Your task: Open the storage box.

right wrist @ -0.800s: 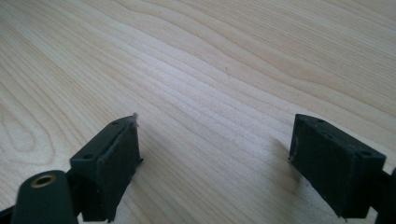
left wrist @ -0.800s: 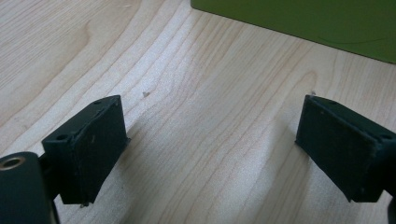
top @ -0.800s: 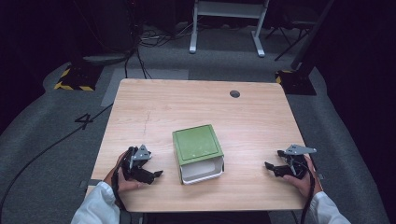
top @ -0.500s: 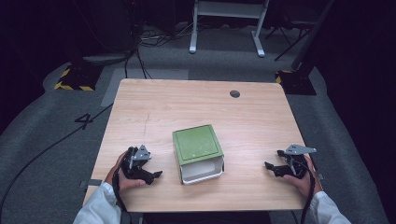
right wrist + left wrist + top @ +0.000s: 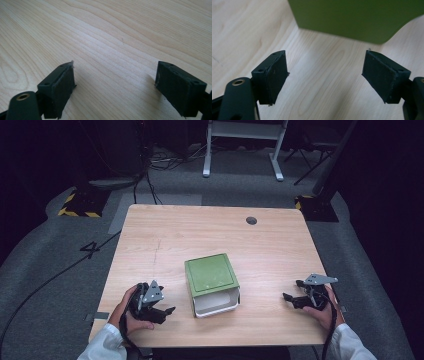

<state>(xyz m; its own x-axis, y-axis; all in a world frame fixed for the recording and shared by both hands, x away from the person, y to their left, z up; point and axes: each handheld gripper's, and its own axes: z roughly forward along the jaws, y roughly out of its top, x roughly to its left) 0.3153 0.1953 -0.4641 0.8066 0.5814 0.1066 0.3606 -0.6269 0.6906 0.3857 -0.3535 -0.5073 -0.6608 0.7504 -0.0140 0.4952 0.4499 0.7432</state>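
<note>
the big wooden counter (image 5: pixel 165 235) has one thing on it, a green box (image 5: pixel 211 276) with a white bottom. the box sits near the middle, a bit toward the person, and its white part sticks out at the near side. it lies between the two hands.

the left tongs (image 5: pixel 167 311) rest on the counter just beside the box, on its left. they are wide apart with nothing in them, and in the left gripper view the green wall is right ahead of them. the right tongs (image 5: pixel 290 296) are well apart from the box, on its right. they are wide too, with bare wood between them.

to start well, i think the left tongs should slide straight to the box and pinch its side gently, while the right tongs come in to hold the other side so it does not slip.

next to the earlier pictures, nothing has moved. the box and both hands are in the same spots.
</note>
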